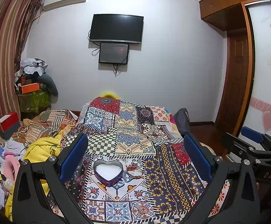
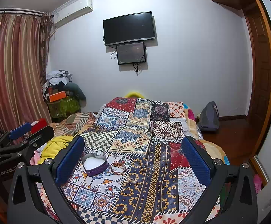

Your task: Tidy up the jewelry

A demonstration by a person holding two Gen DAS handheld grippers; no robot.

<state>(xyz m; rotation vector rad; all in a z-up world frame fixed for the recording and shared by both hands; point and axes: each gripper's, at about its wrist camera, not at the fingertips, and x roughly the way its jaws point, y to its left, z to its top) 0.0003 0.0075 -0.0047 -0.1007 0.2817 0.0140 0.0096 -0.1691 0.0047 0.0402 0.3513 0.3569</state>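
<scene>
Both claws are hanging spread wide and holding nothing: the left claw (image 1: 135,156) and the right claw (image 2: 133,156). Ahead and below, on the patchwork blanket (image 2: 154,186), a heart tin (image 2: 96,164) is sitting open with only white padding inside. Just right of it, a red bracelet (image 2: 118,168) is lying flat, a bit nearer the right claw.

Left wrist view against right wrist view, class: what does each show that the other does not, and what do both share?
Only the left wrist view shows the wardrobe door with pink hearts. Only the right wrist view clearly shows the small rings on the cloth. Both share the heart-shaped box, the red bracelet beside it, the patchwork cloth and the wall TV.
</scene>
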